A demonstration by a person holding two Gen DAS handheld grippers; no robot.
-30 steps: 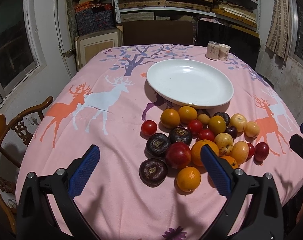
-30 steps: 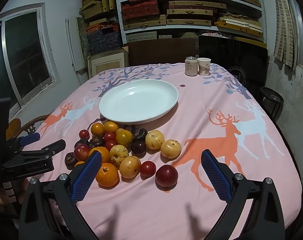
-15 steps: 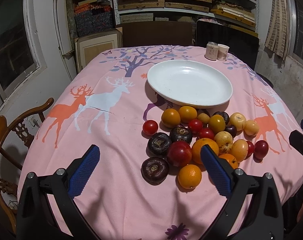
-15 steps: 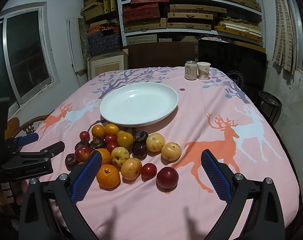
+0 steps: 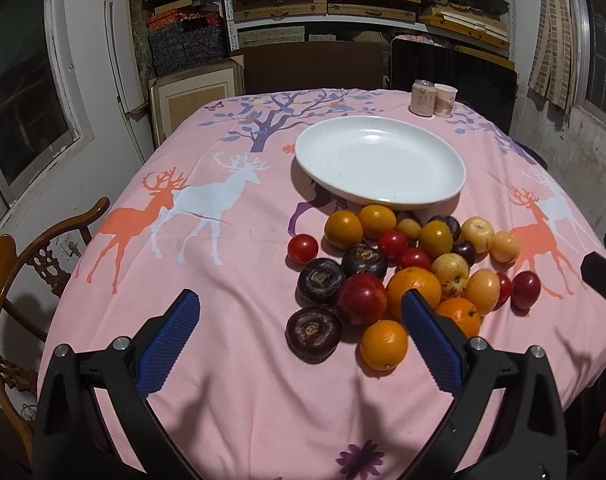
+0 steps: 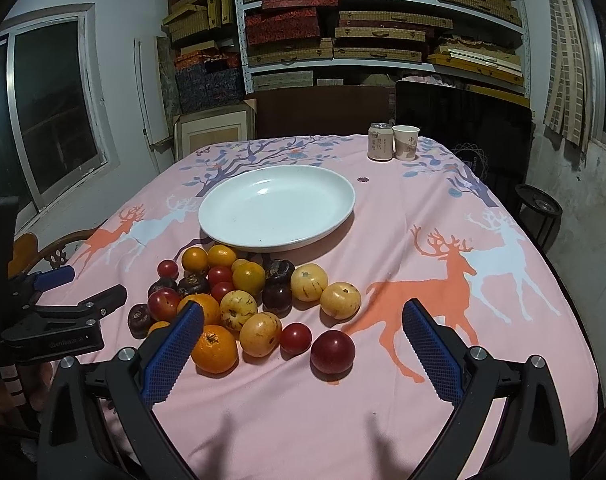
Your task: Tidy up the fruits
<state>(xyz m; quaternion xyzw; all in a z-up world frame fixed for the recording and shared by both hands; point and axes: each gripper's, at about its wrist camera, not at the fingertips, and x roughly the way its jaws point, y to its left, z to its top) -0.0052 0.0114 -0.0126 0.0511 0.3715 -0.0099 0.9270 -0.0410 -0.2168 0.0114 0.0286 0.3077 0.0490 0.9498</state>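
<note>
Nearest in the left wrist view, the left gripper (image 5: 299, 344), black-framed with blue ribbed pads, has its fingers spread wide and grips nothing; it hovers above the pink deer-printed tablecloth (image 5: 223, 272). Between the pads lie a dark purple round fruit with a flat crown (image 5: 313, 332) and a small orange citrus fruit (image 5: 383, 344), which sits just beside the inner face of the gripper's right pad (image 5: 431, 344). Just ahead of these a glossy red apple-like fruit (image 5: 361, 298) touches a larger orange (image 5: 413, 289). In the right wrist view, the right gripper (image 6: 301, 350), of the same build, is likewise spread apart and empty; a dark red round plum (image 6: 332, 351) and a small red tomato (image 6: 295, 338) lie between its fingers, nearer the left pad, and an orange citrus with a green stem scar (image 6: 215, 348) sits against that left pad (image 6: 171, 354). Ahead and to the left the heap of mixed fruit (image 6: 239, 288) continues, with pale yellow, red, orange and dark purple pieces touching one another. Beyond the heap, straight ahead, stands an empty white oval ceramic plate (image 6: 277, 208), its near rim just behind the farthest fruits. Farther off, right of the plate, a beige drink can (image 6: 380, 142) and a paper cup (image 6: 406, 142) stand side by side near the far table edge.
</note>
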